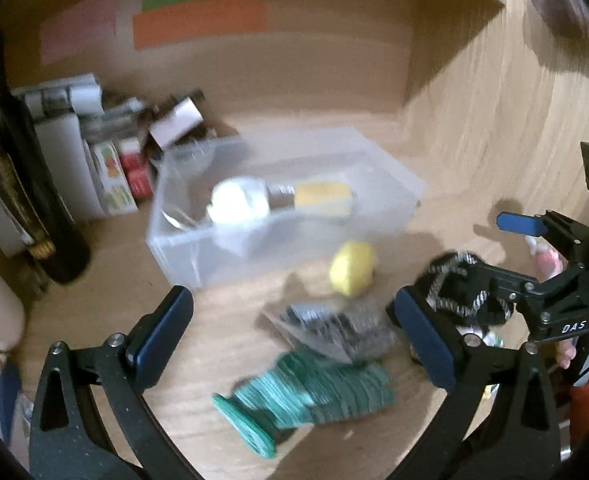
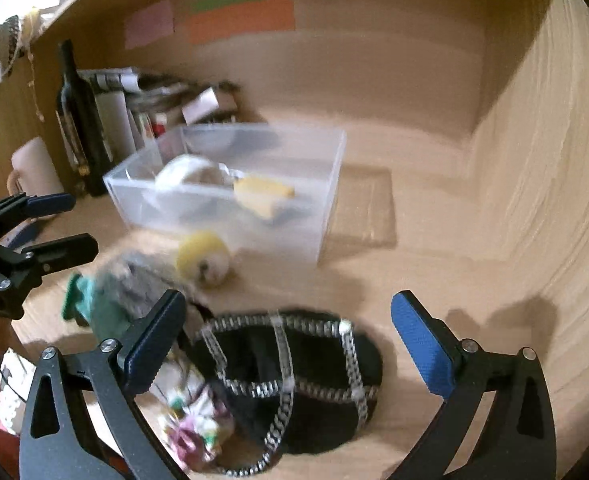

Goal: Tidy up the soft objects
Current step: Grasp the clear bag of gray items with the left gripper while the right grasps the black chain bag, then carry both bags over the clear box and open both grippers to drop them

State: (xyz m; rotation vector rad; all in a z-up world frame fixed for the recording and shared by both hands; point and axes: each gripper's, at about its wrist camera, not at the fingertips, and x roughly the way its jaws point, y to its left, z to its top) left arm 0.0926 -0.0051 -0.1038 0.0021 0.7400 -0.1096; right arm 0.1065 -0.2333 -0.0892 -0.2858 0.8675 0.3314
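Note:
A clear plastic bin [image 1: 390,200] [image 2: 326,200] stands on the wooden desk and holds a white soft thing [image 1: 238,200] [image 2: 182,174] and a yellow one [image 1: 322,198] [image 2: 262,194]. In front of it lie a yellow soft ball [image 1: 352,268] [image 2: 203,254], a grey fuzzy item [image 1: 334,330] [image 2: 134,280], a green ribbed item [image 1: 314,392] [image 2: 94,308] and a black piece with checked trim [image 2: 294,380] [image 1: 458,288]. My left gripper [image 1: 294,340] is open above the green and grey items. My right gripper [image 2: 290,344] [image 1: 490,256] is open over the black piece.
A dark bottle [image 1: 18,192] [image 2: 80,120], boxes and books [image 1: 106,148] stand at the back left. A pale mug [image 2: 34,168] is beside the bottle. A floral cloth [image 2: 194,424] lies by the black piece. A wooden side wall [image 2: 554,160] closes the right.

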